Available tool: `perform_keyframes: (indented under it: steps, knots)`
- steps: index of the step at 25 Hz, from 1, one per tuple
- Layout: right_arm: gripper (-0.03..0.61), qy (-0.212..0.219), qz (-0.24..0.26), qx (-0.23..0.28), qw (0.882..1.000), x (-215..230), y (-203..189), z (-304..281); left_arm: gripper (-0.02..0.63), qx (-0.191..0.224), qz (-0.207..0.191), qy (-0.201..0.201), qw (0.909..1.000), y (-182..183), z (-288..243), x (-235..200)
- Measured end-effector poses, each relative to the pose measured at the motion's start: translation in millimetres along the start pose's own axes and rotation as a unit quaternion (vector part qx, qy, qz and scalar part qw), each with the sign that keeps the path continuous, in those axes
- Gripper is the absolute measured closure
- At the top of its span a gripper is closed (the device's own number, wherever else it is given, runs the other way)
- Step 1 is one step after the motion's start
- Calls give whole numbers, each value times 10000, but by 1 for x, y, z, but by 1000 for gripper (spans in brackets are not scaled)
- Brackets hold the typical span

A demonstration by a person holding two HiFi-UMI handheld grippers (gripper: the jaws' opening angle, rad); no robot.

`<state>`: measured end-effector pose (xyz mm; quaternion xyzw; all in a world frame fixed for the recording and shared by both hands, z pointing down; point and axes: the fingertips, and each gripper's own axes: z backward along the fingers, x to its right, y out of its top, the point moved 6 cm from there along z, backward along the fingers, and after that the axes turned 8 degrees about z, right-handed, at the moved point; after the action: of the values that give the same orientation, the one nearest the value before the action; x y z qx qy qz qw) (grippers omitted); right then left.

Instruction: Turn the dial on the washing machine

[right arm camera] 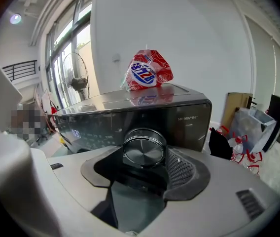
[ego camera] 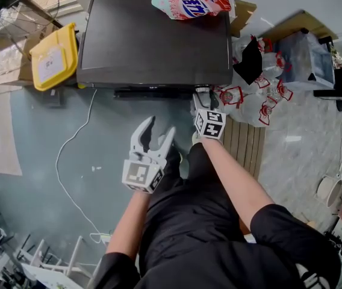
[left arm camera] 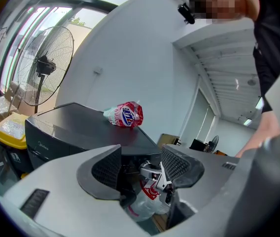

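The dark washing machine has a pink detergent bag lying on its top. In the right gripper view its round metal dial stands out from the glossy front panel. My right gripper is held up to that panel, and the dial sits between its fingertips with the pads just off it. In the head view the right gripper hides the dial at the panel's right end. My left gripper hangs open in front of the machine with nothing between its jaws, and the left gripper looks toward the right one.
A yellow bin stands left of the machine. Red-and-white plastic bags are heaped at its right, with a wooden slatted board below them. A white cable runs across the floor. A standing fan is by the window.
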<state>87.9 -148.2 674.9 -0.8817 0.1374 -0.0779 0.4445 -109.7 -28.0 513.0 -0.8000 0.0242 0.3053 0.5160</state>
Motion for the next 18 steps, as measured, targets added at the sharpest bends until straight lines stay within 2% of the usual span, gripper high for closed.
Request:
perform_keyframes:
  steps: [6, 18]
  knots:
    - [323, 100, -245, -12, 9997, 2, -1, 0, 385, -25, -10, -95, 10000, -1, -4, 3]
    - [322, 104, -229, 47, 9997, 2, -2, -1, 385, -56, -50, -65, 10000, -4, -14, -2]
